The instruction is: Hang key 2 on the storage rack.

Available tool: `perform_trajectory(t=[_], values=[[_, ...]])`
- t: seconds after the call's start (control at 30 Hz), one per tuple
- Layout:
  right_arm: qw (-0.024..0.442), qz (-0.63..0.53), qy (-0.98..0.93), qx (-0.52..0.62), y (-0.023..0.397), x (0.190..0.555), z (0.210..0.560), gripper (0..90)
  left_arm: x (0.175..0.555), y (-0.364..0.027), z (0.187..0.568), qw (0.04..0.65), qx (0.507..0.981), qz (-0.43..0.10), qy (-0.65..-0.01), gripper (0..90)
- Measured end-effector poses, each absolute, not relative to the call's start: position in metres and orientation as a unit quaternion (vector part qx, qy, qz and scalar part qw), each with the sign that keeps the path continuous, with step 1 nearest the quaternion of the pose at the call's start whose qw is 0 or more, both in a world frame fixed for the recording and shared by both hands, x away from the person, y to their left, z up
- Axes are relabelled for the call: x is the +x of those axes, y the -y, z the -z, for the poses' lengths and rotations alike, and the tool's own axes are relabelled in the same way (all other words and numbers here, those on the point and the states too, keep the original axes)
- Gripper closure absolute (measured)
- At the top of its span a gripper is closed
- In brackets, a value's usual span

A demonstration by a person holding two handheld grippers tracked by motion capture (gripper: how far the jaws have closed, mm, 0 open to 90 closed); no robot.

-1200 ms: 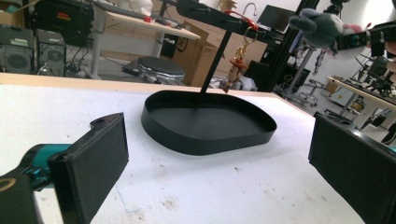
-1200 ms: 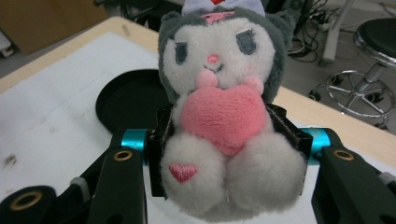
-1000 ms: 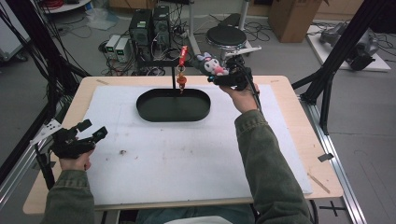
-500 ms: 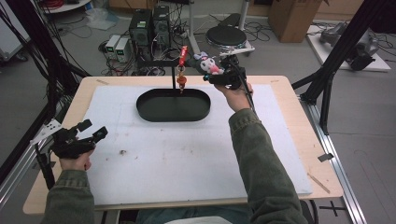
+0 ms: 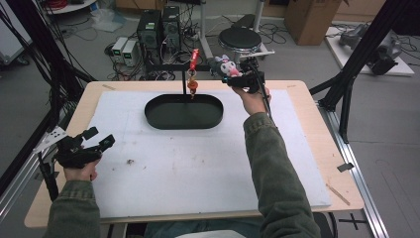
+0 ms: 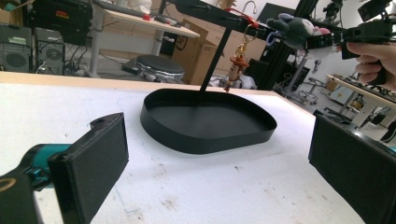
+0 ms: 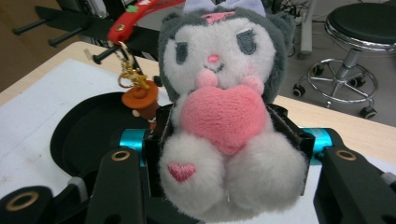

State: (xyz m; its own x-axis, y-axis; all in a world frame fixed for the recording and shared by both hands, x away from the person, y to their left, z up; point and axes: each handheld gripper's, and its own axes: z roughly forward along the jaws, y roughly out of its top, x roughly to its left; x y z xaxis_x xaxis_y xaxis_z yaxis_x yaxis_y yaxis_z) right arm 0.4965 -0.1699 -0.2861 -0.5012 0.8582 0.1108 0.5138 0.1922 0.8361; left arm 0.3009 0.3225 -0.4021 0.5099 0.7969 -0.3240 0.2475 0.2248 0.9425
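My right gripper (image 5: 232, 74) is shut on a grey and white plush toy (image 5: 228, 66) that hugs a pink heart (image 7: 223, 114). It holds the toy in the air at the far edge of the table, just right of a black stand (image 5: 184, 82). From the stand's arm a red strap (image 5: 194, 59) hangs with a small brown-hatted figure (image 5: 192, 88) above a black oval tray (image 5: 153, 119). In the right gripper view the figure (image 7: 140, 98) is close to the left of the plush. My left gripper (image 5: 99, 138) rests open near the front left, jaws wide apart (image 6: 224, 168).
A white mat (image 5: 198, 168) covers most of the wooden table (image 5: 317, 144). Beyond the far edge stand a round stool (image 5: 239, 37) and computer boxes (image 5: 157, 27). Black frame posts (image 5: 356, 69) rise at the right.
The right gripper with the plush has shifted a little to the left, toward the stand. The left gripper has stayed where it was.
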Motion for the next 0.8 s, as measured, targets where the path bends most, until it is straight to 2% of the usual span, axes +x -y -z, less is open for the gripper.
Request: perform_trajectory(t=[0.07, 0.2, 0.33, 0.4, 0.47, 0.5, 0.8], values=[[0.192, -0.439, -0.744, 0.465, 0.172, 0.498, 0.287, 43.9, 0.301, -0.323, 0.402, 0.643, 0.585, -0.214, -0.446, 5.1], [0.191, -0.423, -0.748, 0.473, 0.175, 0.500, 0.289, 29.6, 0.301, -0.323, 0.402, 0.642, 0.585, -0.215, -0.446, 5.1], [0.197, -0.407, -0.758, 0.470, 0.176, 0.499, 0.291, 20.5, 0.300, -0.323, 0.402, 0.643, 0.584, -0.215, -0.446, 5.2], [0.188, -0.399, -0.764, 0.472, 0.177, 0.498, 0.293, 9.6, 0.300, -0.323, 0.402, 0.643, 0.585, -0.215, -0.446, 5.2], [0.174, -0.398, -0.769, 0.469, 0.177, 0.497, 0.294, 7.4, 0.300, -0.322, 0.402, 0.643, 0.585, -0.214, -0.446, 5.1], [0.171, -0.397, -0.773, 0.464, 0.178, 0.497, 0.295, 0.4, 0.300, -0.322, 0.402, 0.644, 0.584, -0.215, -0.446, 5.2], [0.185, -0.387, -0.779, 0.457, 0.185, 0.490, 0.297, 0.5, 0.300, -0.323, 0.402, 0.644, 0.584, -0.214, -0.446, 5.2]])
